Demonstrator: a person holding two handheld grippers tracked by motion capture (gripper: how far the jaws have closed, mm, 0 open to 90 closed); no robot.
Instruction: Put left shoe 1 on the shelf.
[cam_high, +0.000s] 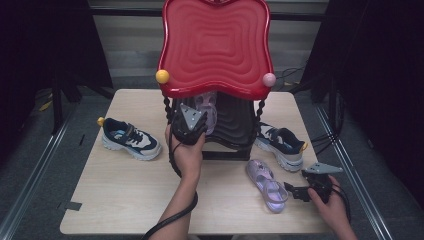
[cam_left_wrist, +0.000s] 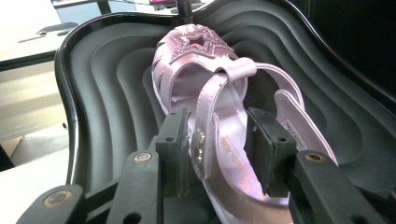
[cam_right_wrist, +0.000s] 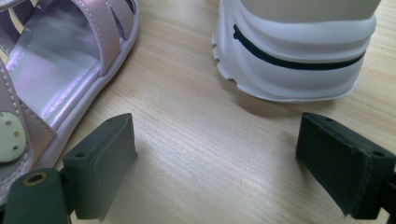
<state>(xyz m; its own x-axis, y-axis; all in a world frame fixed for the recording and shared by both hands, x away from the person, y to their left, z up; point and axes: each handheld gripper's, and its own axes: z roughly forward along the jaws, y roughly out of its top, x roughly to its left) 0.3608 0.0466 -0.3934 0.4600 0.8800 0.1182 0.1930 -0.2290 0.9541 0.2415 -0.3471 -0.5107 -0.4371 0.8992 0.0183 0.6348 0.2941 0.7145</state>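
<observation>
A lilac sandal (cam_left_wrist: 196, 70) with a glittery star on its toe lies on the black wavy lower shelf (cam_left_wrist: 107, 93) of a small shoe rack. My left gripper (cam_left_wrist: 217, 140) straddles its heel strap; the pads stand a little off the strap on both sides, so it is open. From above, that left gripper (cam_high: 199, 115) reaches under the red top shelf (cam_high: 216, 45) to the sandal (cam_high: 207, 102). The matching sandal (cam_high: 266, 185) lies on the table at front right. My right gripper (cam_high: 295, 191) rests just right of it, open wide and empty (cam_right_wrist: 219, 154), with the sandal's edge (cam_right_wrist: 60, 60) to its left.
A navy and white sneaker (cam_high: 131, 138) stands on the table left of the rack. Its mate (cam_high: 281, 144) stands right of the rack, its white sole (cam_right_wrist: 289, 60) just ahead of my right gripper. Bare wooden table (cam_high: 125, 190) lies at front left.
</observation>
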